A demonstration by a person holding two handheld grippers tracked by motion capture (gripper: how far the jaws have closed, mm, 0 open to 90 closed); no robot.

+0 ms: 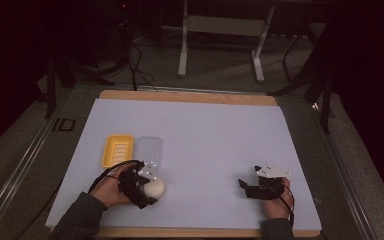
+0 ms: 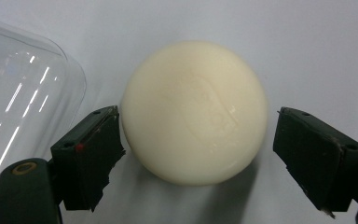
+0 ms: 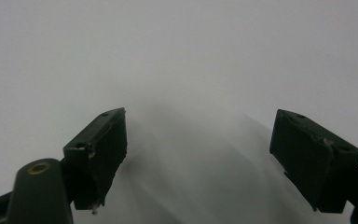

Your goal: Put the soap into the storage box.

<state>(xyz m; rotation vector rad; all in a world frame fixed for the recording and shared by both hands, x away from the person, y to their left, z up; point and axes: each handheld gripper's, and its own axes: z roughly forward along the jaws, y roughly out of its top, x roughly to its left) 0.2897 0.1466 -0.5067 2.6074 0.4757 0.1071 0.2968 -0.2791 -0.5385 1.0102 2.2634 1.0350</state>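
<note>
Soap [image 2: 194,112] sits between spread left hand-held gripper [image 2: 198,156] jaws (one touching)

White letters "ID" stand on the dark floor [image 1: 40,145] left of the table.

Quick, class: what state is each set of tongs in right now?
Left tongs: open around the soap, right jaw clear of it.
Right tongs: open, holding nothing.

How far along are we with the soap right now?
Early. The soap dish and the clear lid lie apart side by side, so the dish is open. In hand: the left gripper is open around the soap, one finger touching it, not yet clamped. The right gripper waits open. Left, probably: grasp, lift, place in the dish.
</note>
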